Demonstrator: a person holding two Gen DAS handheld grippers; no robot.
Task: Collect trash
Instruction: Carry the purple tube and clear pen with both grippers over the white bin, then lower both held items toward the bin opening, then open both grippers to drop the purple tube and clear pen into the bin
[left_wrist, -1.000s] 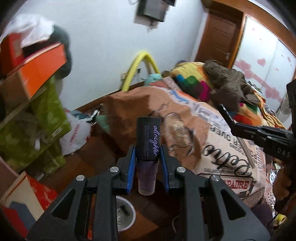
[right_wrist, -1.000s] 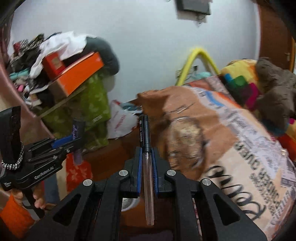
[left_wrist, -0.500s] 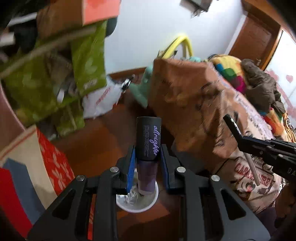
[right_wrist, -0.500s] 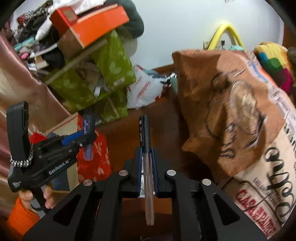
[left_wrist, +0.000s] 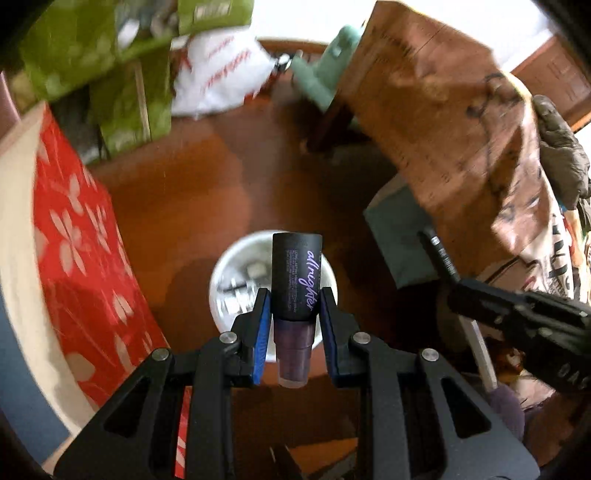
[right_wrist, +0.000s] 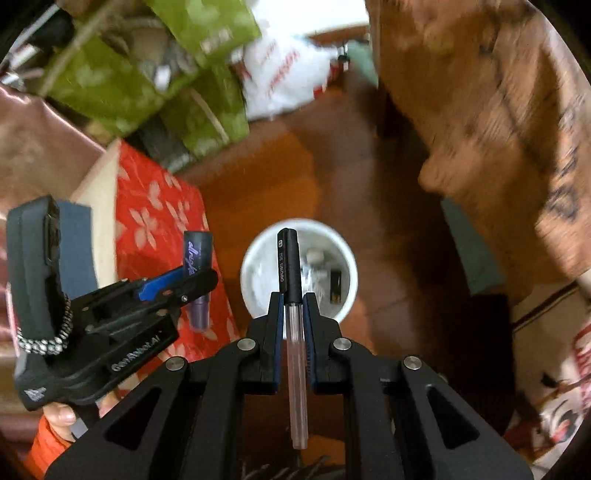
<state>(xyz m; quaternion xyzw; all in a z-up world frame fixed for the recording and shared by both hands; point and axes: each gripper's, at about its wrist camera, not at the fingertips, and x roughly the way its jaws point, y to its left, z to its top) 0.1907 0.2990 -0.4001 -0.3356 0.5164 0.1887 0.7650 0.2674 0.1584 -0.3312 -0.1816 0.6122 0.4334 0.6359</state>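
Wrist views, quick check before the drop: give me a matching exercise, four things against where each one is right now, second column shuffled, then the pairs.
Things:
1. purple bottle
2. pen
3. white bin
4. red floral box

Places:
A. on the floor, below both grippers
B. clamped in the right gripper
C. on the floor, left of the bin
D. clamped in the left gripper

Pairs: 1-D, 2-B, 3-A, 4-C
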